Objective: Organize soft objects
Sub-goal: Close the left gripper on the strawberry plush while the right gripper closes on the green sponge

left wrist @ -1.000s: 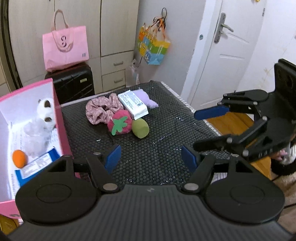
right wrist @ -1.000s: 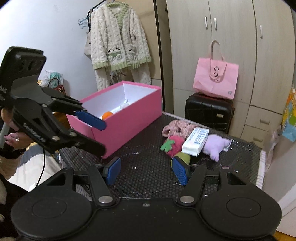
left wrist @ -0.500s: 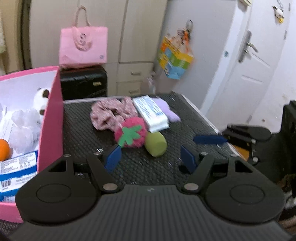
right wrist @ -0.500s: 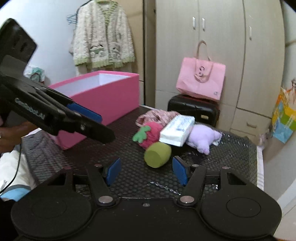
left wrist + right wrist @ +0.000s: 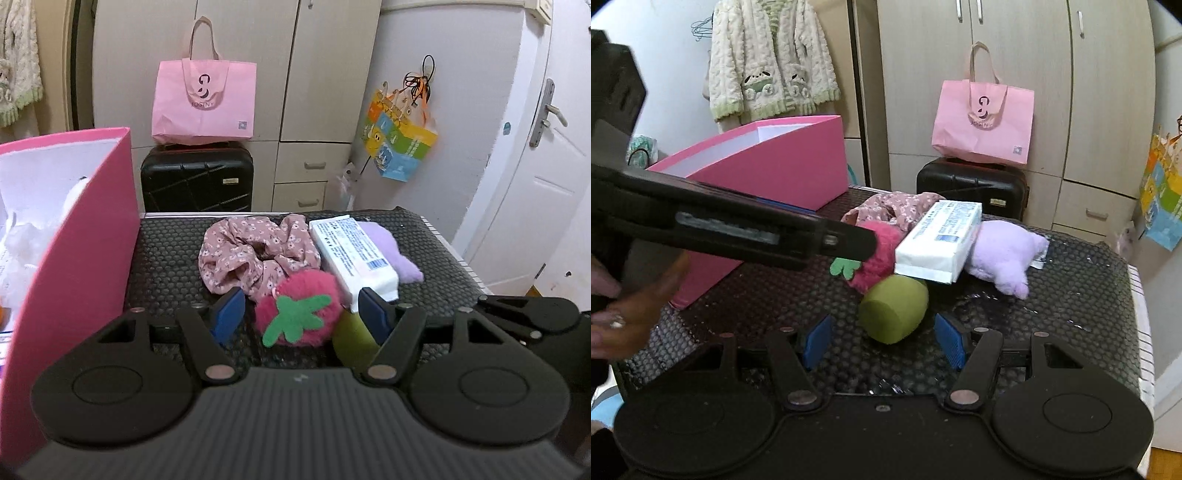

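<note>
The left gripper (image 5: 301, 315) is spread wide, its blue pads on either side of the plush strawberry (image 5: 297, 312), not touching it. The right gripper (image 5: 882, 341) is also spread, with the green foam cylinder (image 5: 894, 314) lying just beyond and between its pads. Both toys rest on the black mat (image 5: 170, 258), the strawberry left of the cylinder. Just behind lie a floral scrunchie (image 5: 251, 254), a tissue pack (image 5: 351, 254) and a purple plush (image 5: 1004, 254). The pink box (image 5: 81, 236) stands at the left.

Plush strawberry (image 5: 297, 314) touches green cylinder (image 5: 894, 314), tissue pack (image 5: 351, 254).
</note>
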`<state>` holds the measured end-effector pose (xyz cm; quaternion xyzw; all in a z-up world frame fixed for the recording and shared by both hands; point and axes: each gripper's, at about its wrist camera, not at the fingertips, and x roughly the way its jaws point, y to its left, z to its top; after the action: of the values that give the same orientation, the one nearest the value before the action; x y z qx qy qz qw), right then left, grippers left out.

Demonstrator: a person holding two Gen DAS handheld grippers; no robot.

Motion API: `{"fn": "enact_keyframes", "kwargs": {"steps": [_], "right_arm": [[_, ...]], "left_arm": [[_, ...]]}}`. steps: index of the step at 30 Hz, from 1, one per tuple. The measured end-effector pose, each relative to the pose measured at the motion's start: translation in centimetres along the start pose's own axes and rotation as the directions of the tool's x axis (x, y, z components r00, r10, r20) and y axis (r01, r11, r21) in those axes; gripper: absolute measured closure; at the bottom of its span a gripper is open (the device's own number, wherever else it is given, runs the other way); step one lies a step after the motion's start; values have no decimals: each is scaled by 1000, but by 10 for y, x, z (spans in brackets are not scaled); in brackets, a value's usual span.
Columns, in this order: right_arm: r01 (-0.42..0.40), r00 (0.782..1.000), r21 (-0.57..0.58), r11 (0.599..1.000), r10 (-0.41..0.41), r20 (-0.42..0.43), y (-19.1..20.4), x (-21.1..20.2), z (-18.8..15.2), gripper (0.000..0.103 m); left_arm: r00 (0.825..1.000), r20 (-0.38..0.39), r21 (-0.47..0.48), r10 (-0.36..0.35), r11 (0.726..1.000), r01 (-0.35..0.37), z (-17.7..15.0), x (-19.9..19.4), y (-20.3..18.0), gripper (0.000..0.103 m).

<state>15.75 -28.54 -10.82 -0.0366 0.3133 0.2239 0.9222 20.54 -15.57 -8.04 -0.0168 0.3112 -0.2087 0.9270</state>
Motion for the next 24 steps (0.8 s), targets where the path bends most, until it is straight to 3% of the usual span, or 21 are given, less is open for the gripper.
{"fn": "enact_keyframes", "kwargs": {"steps": [5, 10, 19, 24], "right_arm": [[18, 1000, 14, 1000, -17, -11, -5, 12, 3, 37], [-1, 1000, 49, 999, 1, -13, -11, 21, 3, 54], [-5, 1000, 47, 999, 5, 10, -11, 21, -4, 56], [9, 1000, 32, 999, -10, 19, -7, 18, -4, 59]], "left_arm": [[1000, -24, -37, -2, 999, 1, 0, 16, 8, 44], [1000, -24, -53, -17, 998, 16, -3, 24, 10, 45], [998, -54, -129, -25, 992, 18, -10, 37, 17, 45], [998, -53, -142, -23, 990, 15, -14, 35, 18, 55]]}}
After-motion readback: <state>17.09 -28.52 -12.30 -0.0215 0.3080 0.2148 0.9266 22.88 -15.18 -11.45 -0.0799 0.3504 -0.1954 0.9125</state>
